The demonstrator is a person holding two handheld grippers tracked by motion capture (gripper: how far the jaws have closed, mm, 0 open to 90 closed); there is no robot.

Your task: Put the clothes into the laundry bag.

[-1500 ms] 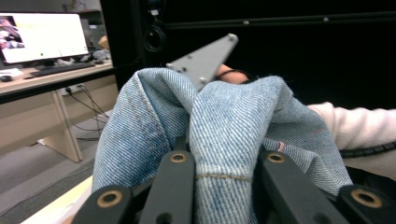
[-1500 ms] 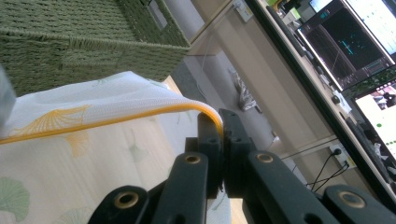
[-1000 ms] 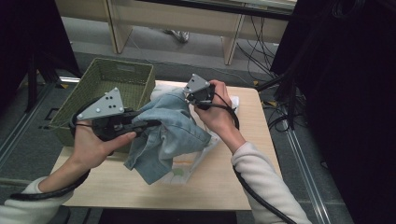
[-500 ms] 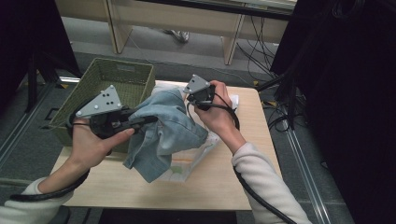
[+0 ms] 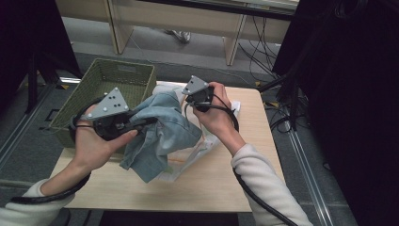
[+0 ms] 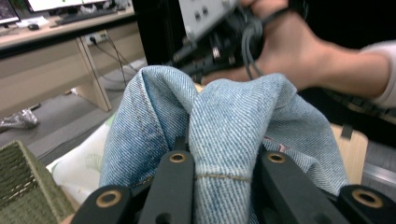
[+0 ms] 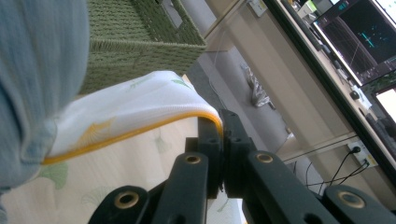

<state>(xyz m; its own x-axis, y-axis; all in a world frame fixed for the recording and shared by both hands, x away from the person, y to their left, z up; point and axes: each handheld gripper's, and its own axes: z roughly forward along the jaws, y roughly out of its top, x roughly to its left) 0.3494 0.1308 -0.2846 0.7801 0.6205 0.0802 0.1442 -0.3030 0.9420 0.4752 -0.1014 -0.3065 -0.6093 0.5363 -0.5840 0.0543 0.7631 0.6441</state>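
Denim fills the middle of your work: a light blue, faded denim garment (image 5: 162, 129) with a stitched hem and a reddish tint along one fold hangs bunched between your two hands above the pale wooden table (image 5: 226, 181). Your left gripper (image 6: 224, 161) has its black jaws clamped on a thick fold of that denim, the orange-brown hem stitching running across the cloth right between them. From above, the left gripper (image 5: 141, 123) sits at the garment's left side, just in front of the green woven basket (image 5: 113, 77), and the cloth drapes down from it toward the table.

Your right gripper (image 7: 223, 126) is pinched tight on the yellow-piped edge of a white cloth printed with pale leaf shapes (image 7: 135, 109); that edge curves away from the jaws, lifted off the table, and runs in behind the blue denim at the left of the right gripper view. In the high view your right gripper (image 5: 190, 101) sits at the garment's upper right, and the white cloth (image 5: 207, 143) trails out beneath the denim onto the table.
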